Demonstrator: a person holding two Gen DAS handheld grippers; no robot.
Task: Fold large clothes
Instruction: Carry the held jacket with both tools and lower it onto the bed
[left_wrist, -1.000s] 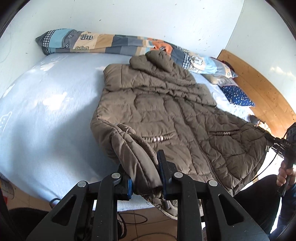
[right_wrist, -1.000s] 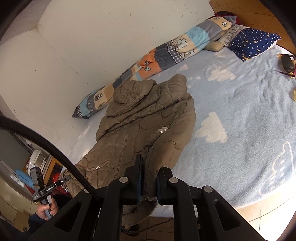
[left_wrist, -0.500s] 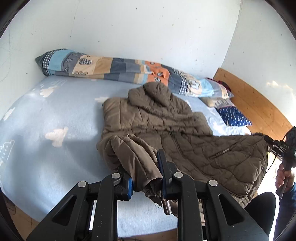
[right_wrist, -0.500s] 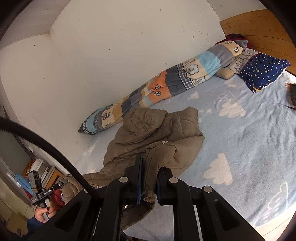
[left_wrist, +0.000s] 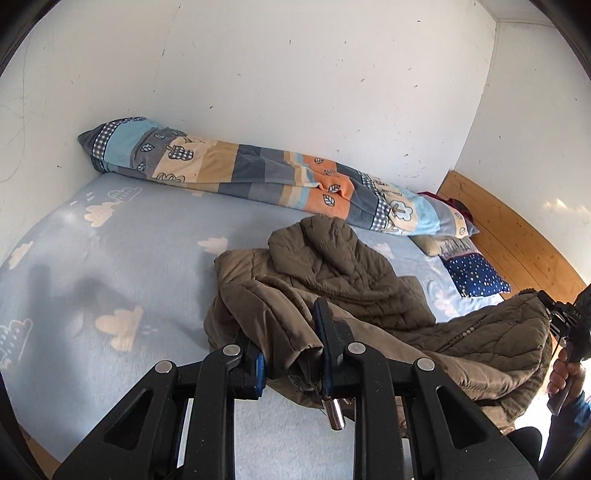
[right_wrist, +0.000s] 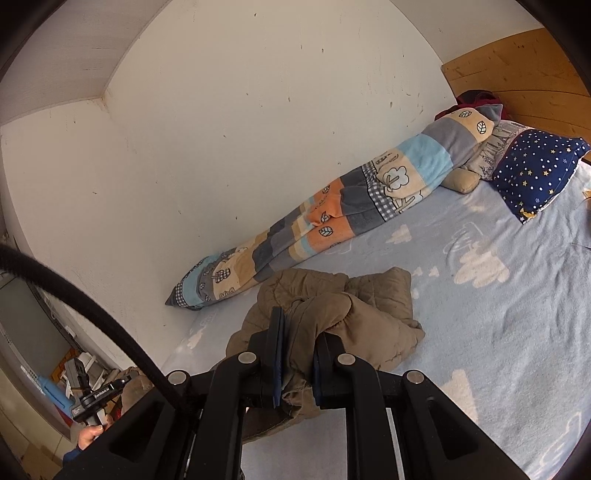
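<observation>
Left wrist view: the hem of a brown quilted jacket (left_wrist: 332, 280) is being pinched at both corners and lifted for a lengthwise fold.

Bunched hem fabric is being clamped between the near-closed jaws of the left gripper (left_wrist: 290, 356), and the opposite corner is being pinched tightly by the right gripper (right_wrist: 297, 363). The jacket's upper half and hood are lying on the blue cloud-print bed sheet (left_wrist: 122, 258), near the rolled patchwork blanket (left_wrist: 258, 181). The fold appears to be at an early stage; next, both corners would need to be carried evenly toward the hood and laid down flat.
</observation>
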